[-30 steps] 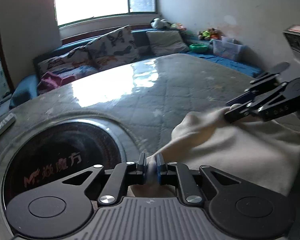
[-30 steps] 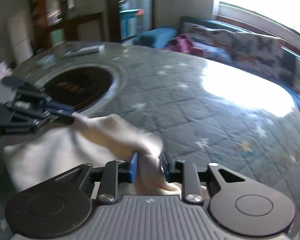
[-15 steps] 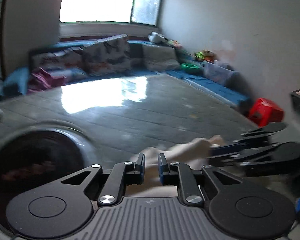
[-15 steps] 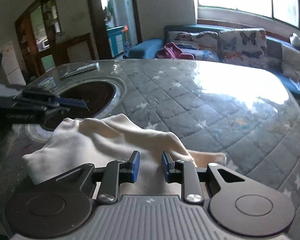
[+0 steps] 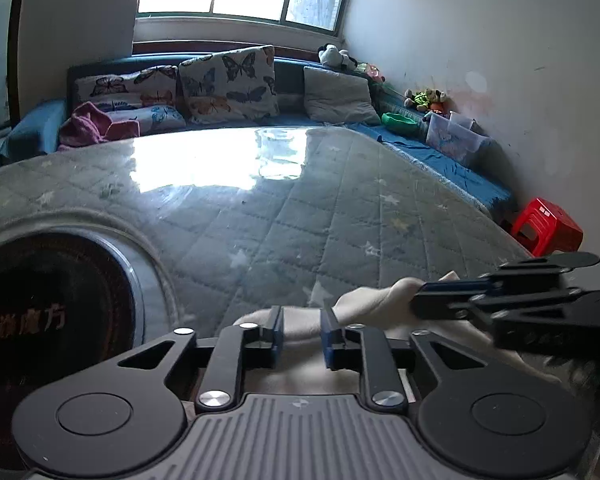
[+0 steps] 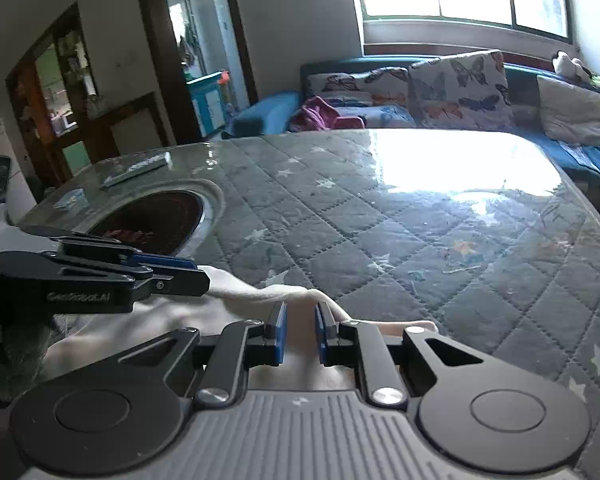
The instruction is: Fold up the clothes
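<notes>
Cloth [image 5: 300, 330], cream-coloured, sits right at the near edge of the quilted table [image 5: 340, 216] in the left wrist view, with the left gripper [image 5: 301, 334] straddling a fold of it, jaws opening and the pads not pressing on the fabric. The right gripper [image 5: 432, 298] reaches in from the side over the same cloth. Right wrist view: cloth [image 6: 260, 294] bunched at the table's [image 6: 420, 240] near edge, right gripper [image 6: 299, 332] closing around a raised fold, small gaps beside both pads; left gripper [image 6: 196, 272] hangs just above the cloth.
</notes>
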### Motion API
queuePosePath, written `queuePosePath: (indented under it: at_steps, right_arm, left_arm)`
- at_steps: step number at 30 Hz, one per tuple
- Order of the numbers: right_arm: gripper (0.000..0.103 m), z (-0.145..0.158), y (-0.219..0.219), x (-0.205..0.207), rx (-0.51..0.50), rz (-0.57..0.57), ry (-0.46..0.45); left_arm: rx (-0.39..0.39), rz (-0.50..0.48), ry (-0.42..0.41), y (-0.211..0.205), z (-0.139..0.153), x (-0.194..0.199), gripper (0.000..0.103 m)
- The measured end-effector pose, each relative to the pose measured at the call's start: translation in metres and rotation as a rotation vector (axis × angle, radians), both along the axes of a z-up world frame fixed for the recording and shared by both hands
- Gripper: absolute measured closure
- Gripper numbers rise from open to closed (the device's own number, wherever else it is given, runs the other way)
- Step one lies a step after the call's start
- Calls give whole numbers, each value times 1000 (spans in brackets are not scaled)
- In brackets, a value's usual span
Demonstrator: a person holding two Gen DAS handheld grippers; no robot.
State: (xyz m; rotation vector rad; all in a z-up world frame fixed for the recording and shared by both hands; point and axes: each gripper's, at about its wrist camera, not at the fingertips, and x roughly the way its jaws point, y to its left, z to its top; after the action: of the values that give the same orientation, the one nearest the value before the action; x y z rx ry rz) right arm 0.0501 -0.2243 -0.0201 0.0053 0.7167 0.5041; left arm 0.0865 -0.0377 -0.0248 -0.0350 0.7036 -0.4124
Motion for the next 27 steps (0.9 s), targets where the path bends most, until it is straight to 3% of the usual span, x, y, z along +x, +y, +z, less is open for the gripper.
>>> queuePosePath:
  at_steps: [4, 9, 17, 24, 27]
  right_arm:
    - [91, -8, 1, 12, -11, -15, 30]
    - [90, 3, -10, 0, -18, -36, -13]
    - [90, 21, -27, -51, -51, 12, -74]
    - [91, -2, -21, -85, -141, 25, -87]
    - [91, -1, -29, -86, -82, -1, -75]
  left_arm:
    - [21, 20, 10, -2, -8, 6, 75]
    - [19, 42, -5, -1, -5, 3, 73]
    - [-6, -30, -82, -13, 13, -49, 72]
    - [9, -74, -73, -27, 3, -85, 73]
    - [22, -63, -61, -26, -4, -87, 73]
